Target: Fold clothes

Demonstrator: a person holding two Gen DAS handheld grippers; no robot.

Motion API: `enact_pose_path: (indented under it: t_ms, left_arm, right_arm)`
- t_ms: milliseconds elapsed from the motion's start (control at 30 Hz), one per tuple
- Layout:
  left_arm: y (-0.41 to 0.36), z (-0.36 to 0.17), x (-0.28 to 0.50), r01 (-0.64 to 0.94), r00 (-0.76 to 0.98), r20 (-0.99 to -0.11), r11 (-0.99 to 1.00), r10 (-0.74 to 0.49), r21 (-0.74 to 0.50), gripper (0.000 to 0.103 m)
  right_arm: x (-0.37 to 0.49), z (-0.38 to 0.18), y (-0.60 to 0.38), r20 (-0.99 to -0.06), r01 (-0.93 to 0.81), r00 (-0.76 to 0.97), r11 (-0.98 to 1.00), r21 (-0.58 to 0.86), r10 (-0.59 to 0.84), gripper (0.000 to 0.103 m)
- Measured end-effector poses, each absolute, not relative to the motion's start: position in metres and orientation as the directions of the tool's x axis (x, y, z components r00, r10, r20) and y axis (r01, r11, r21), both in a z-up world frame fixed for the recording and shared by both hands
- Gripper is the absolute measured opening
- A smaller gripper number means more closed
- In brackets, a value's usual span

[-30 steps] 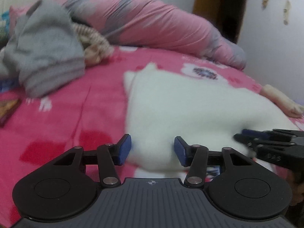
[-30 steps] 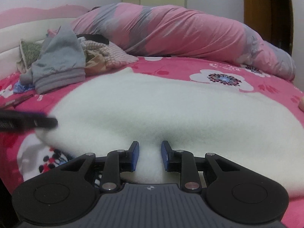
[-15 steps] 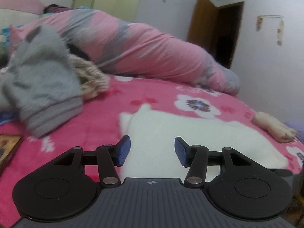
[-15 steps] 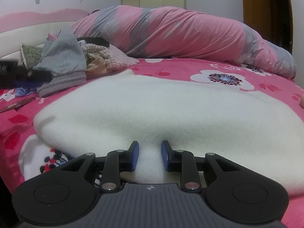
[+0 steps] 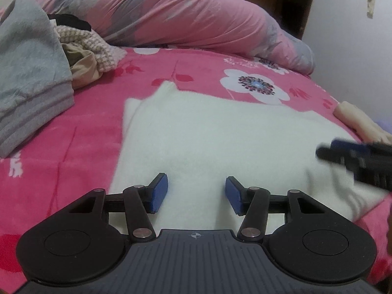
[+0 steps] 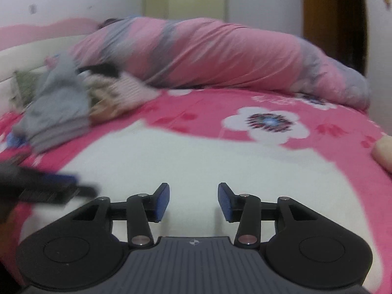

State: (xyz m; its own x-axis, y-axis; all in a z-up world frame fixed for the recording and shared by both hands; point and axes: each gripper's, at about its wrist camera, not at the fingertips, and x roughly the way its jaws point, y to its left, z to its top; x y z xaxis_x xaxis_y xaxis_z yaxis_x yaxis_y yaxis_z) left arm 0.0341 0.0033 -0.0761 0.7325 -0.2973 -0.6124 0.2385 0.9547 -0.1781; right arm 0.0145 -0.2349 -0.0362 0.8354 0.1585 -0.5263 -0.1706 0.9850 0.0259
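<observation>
A white fleecy garment [image 5: 220, 142] is lying spread across the near part of the bed [image 5: 85, 127], on the pink flowered sheet, already doubled into a broad slab. It is looking thick, soft and light, the sort of cloth that will sag and slide over itself rather than hold a crease, so I would be taking it by the two near corners or along the near folded edge, pinching through all the layers.

The left gripper [image 5: 196, 194] is hovering over the garment's near left edge, tipped downward, its jaws standing apart with nothing between them. The right gripper [image 6: 193, 202] is sitting low over the near right part, also angled down; its jaws are opening, and no cloth is caught between the pads.

Far left, a heap of grey clothes [image 5: 29, 73] is waiting.
</observation>
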Motion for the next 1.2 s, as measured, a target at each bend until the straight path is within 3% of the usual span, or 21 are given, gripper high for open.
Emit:
enact_pose_path:
  t_ms: [33, 200, 267, 500, 600, 1200]
  left_arm:
    - [0.002, -0.076, 0.035, 0.234, 0.732, -0.617, 0.957, -0.29, -0.173, 0.053]
    - [-0.006, -0.073, 0.038, 0.217, 0.727, -0.637, 0.966, -0.256, -0.14, 0.054]
    - [-0.009, -0.072, 0.038, 0.213, 0.726, -0.645, 0.97, -0.24, -0.121, 0.054]
    - [-0.017, -0.071, 0.038, 0.193, 0.723, -0.662, 0.978, -0.196, -0.079, 0.054]
    - [-0.02, -0.07, 0.038, 0.183, 0.722, -0.668, 0.981, -0.181, -0.067, 0.055]
    - [-0.033, -0.067, 0.037, 0.154, 0.721, -0.684, 0.988, -0.11, 0.004, 0.056]
  right_arm:
    - [0.023, -0.037, -0.239, -0.541, -0.141, 0.83, 0.989, 0.033, 0.136, 0.061]
    - [0.052, -0.065, -0.252, -0.615, -0.089, 0.778, 0.992, 0.087, 0.124, 0.074]
    - [0.051, -0.072, -0.245, -0.599, -0.097, 0.794, 0.994, 0.041, 0.102, 0.08]
    - [0.051, -0.065, -0.234, -0.611, -0.064, 0.79, 0.998, 0.003, 0.052, 0.081]
    - [0.049, -0.059, -0.227, -0.575, -0.086, 0.816, 0.996, -0.009, 0.065, 0.081]
    - [0.053, -0.084, -0.222, -0.568, -0.095, 0.82, 0.995, -0.025, 0.064, 0.087]
